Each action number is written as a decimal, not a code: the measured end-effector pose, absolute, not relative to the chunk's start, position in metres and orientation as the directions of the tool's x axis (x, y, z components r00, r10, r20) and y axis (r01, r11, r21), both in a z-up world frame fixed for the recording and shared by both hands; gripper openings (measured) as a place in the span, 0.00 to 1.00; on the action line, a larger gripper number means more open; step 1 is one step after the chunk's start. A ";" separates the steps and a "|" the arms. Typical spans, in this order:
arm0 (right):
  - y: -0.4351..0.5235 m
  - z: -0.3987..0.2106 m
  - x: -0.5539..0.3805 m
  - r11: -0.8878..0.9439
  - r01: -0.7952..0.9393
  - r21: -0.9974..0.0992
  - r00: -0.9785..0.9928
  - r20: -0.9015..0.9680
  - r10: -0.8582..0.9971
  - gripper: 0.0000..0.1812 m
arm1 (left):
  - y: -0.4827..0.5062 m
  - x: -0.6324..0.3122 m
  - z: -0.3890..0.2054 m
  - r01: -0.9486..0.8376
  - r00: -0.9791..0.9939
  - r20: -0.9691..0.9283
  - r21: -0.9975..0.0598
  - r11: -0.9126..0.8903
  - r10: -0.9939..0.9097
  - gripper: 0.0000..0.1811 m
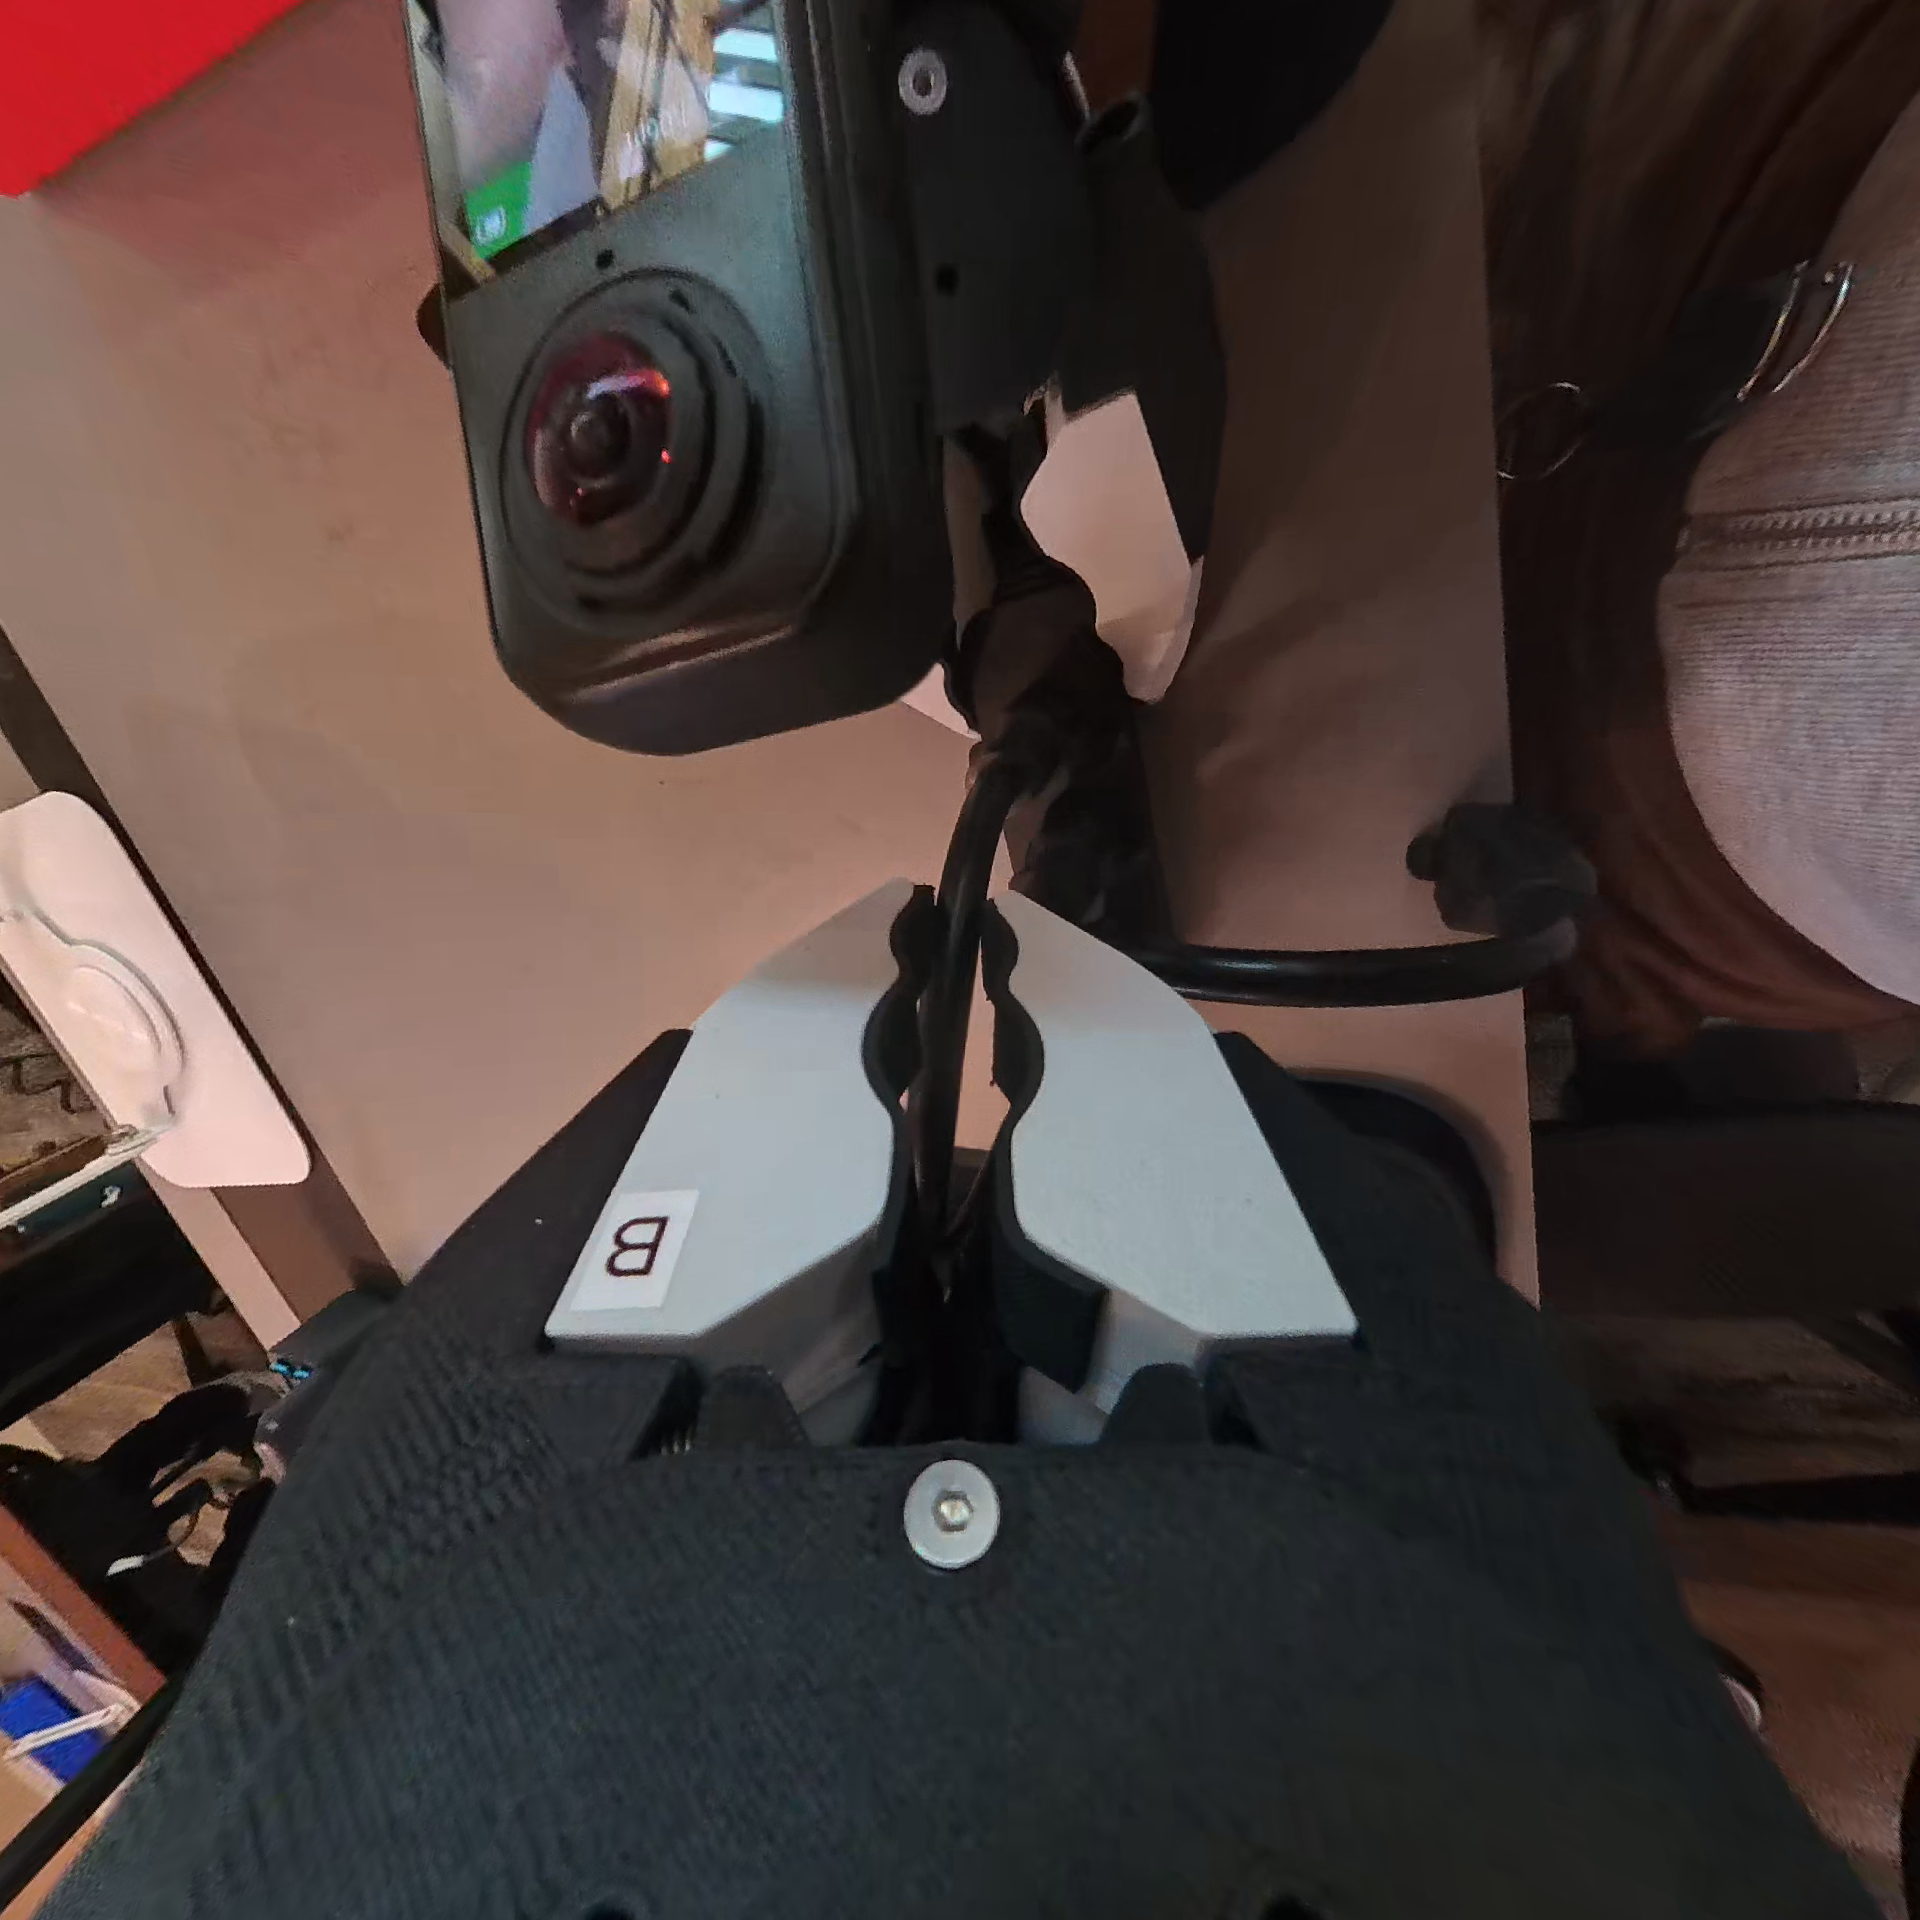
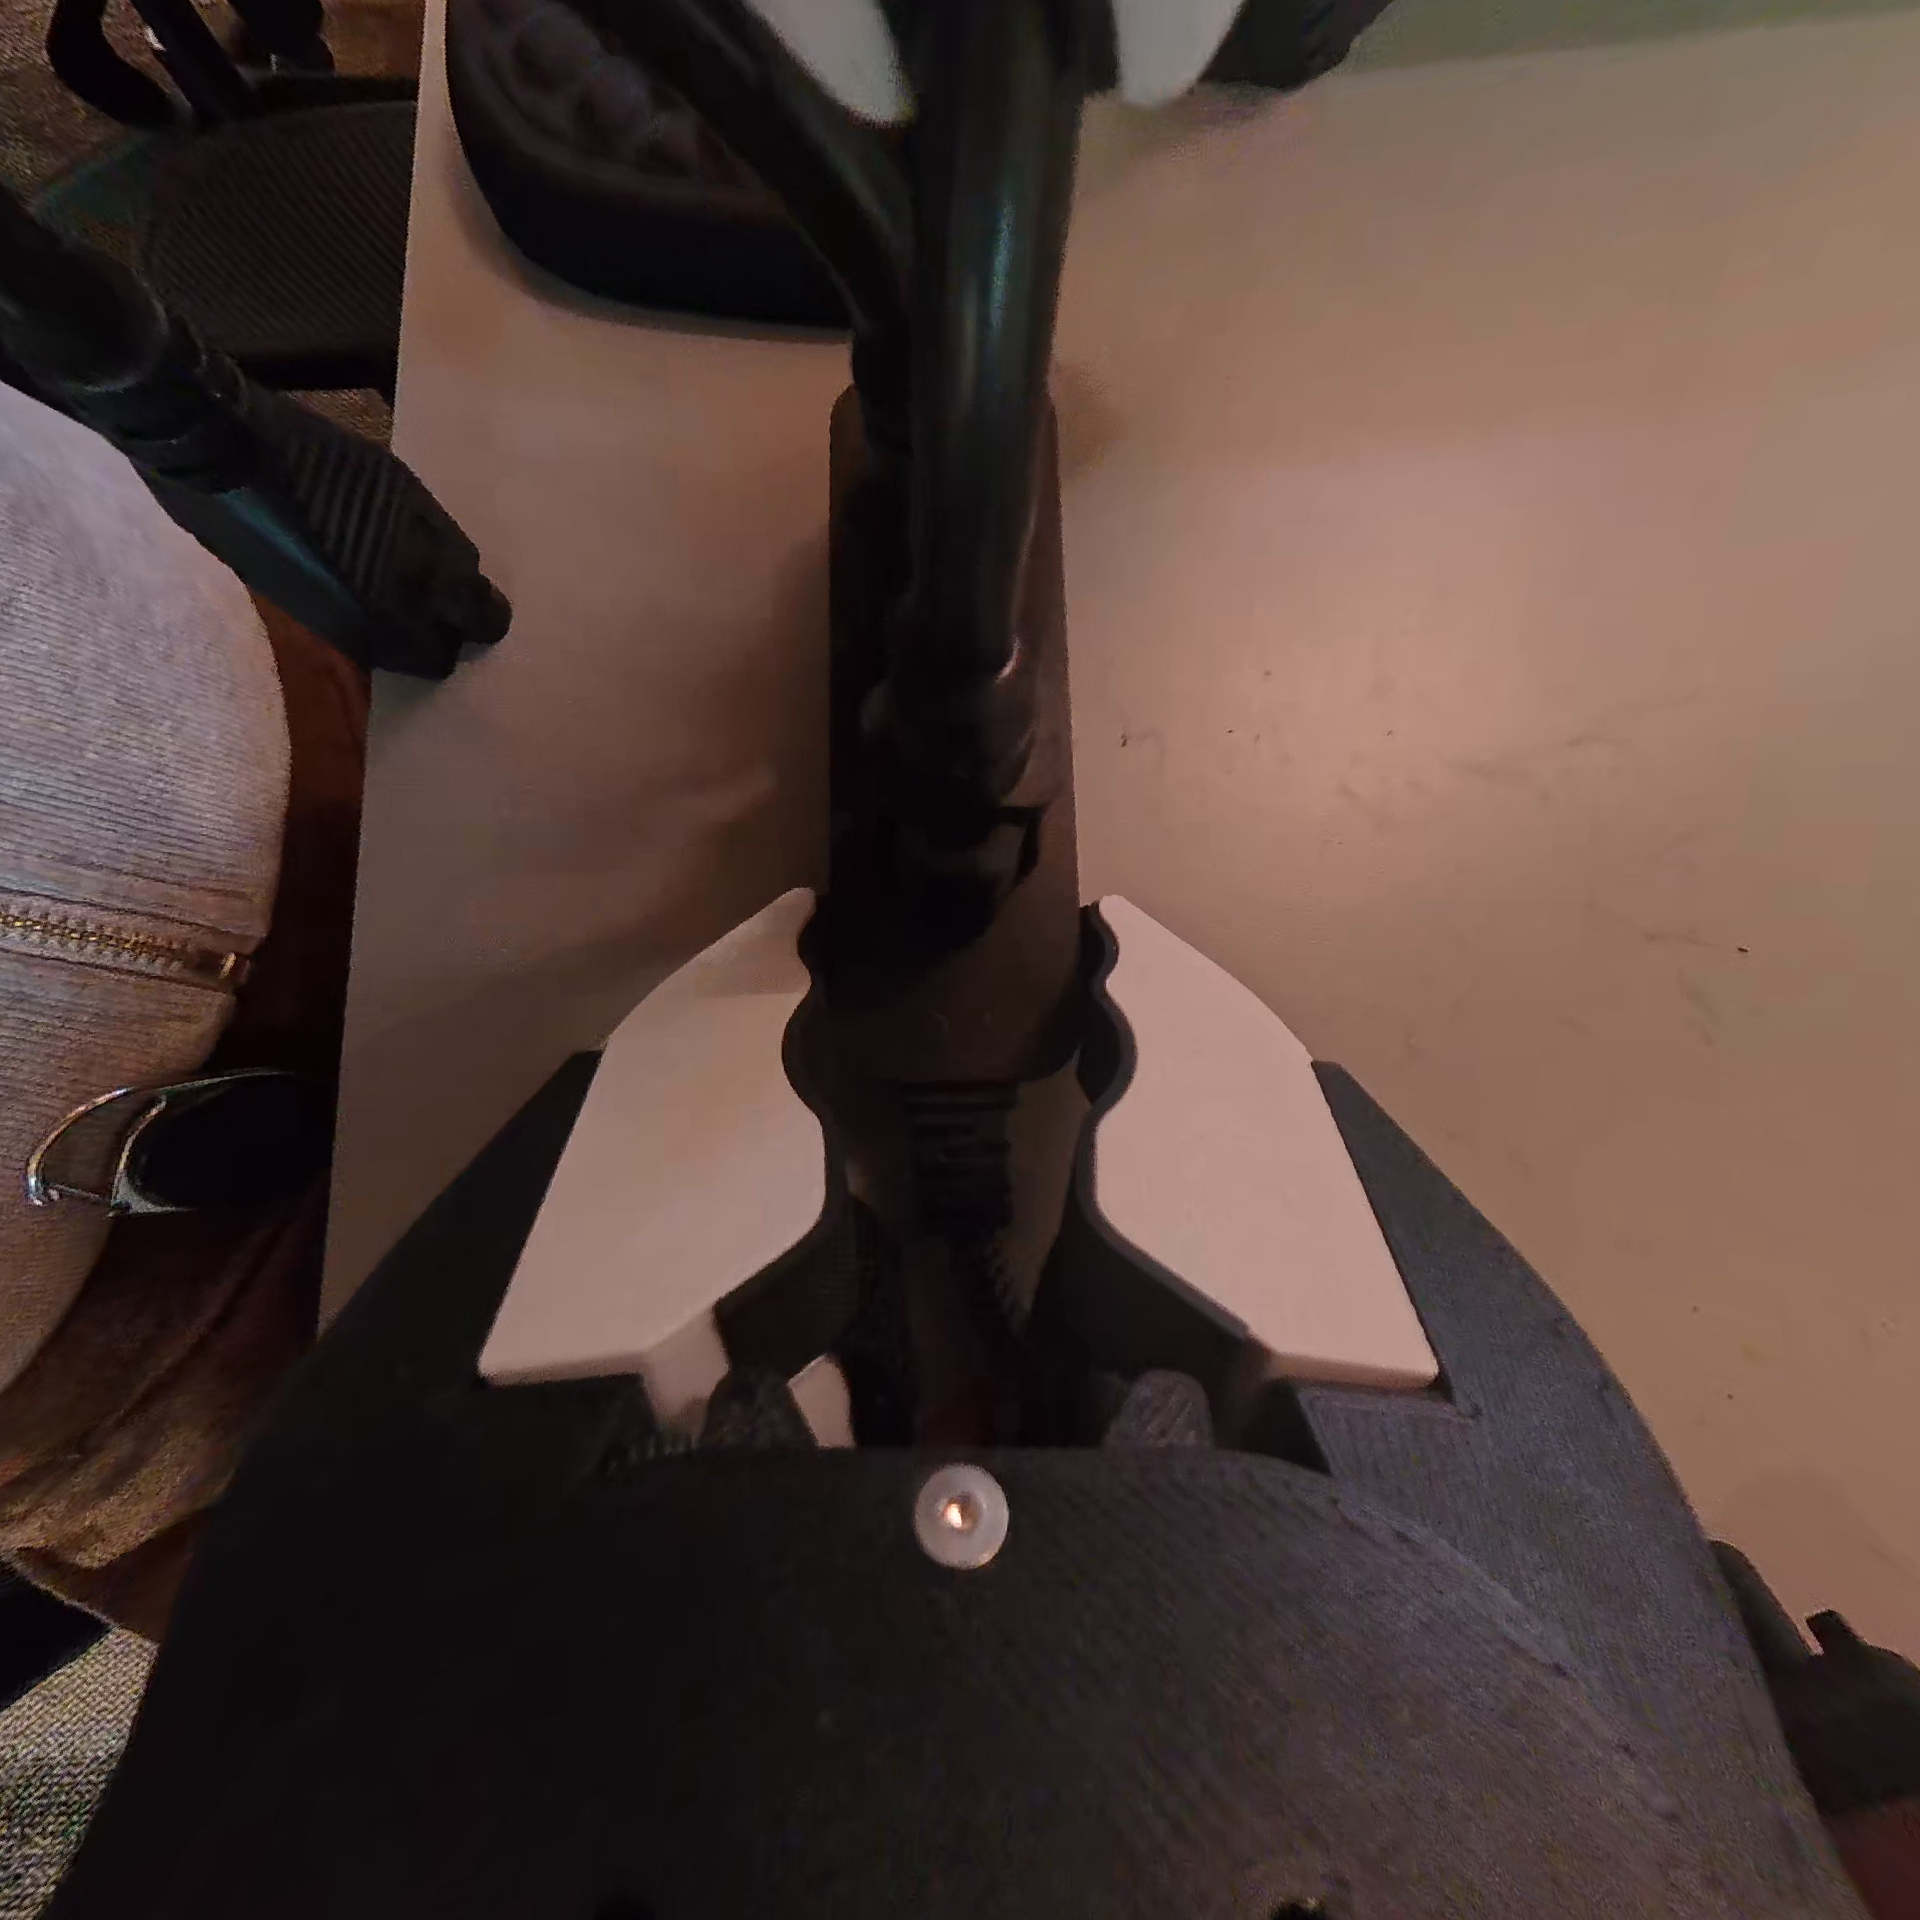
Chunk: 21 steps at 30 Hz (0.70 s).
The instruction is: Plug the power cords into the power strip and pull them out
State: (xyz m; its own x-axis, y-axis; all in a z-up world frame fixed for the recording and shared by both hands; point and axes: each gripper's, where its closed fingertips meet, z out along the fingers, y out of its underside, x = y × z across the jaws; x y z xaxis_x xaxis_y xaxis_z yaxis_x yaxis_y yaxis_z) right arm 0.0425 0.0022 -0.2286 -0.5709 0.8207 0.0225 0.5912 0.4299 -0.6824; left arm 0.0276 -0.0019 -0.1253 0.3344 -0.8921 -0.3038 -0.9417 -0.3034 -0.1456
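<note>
My left gripper (image 1: pixel 956 920) is shut on a black power cord (image 1: pixel 961 966) that runs between its white fingers. The cord rises to a black plug (image 1: pixel 1039 707) held by my right gripper, whose camera (image 1: pixel 665 436) and white finger (image 1: pixel 1112 540) fill the top of the left wrist view. In the right wrist view my right gripper (image 2: pixel 945 925) is shut on that plug (image 2: pixel 935 831), its ribbed collar (image 2: pixel 951 1143) between the jaws. The cord (image 2: pixel 982 260) runs up to the left gripper's fingertips (image 2: pixel 862 52). No power strip shows in either view.
A second black plug (image 1: pixel 1496 862) (image 2: pixel 343 551) lies at the edge of the pale table (image 2: pixel 1455 623), its cord curving behind my left fingers. A person's lap in beige cloth (image 1: pixel 1787 727) is beside the table. A dark rounded object (image 2: pixel 623 208) lies on the table. A white packet (image 1: pixel 94 987) hangs at the left. One gripper's finger ends stand about 11 cm off the other's.
</note>
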 end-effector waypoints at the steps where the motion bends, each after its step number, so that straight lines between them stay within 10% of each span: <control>1: 0.002 -0.229 0.043 0.430 0.590 -0.683 -0.571 0.023 0.820 0.26 | -0.003 0.027 -0.126 -0.941 0.336 -0.299 -0.149 -0.304 -0.893 0.05; 21: 0.000 -0.226 0.044 0.424 0.575 -0.700 -0.581 0.016 0.814 0.26 | -0.006 0.029 -0.150 -0.928 0.371 -0.193 -0.109 -0.356 -0.908 0.05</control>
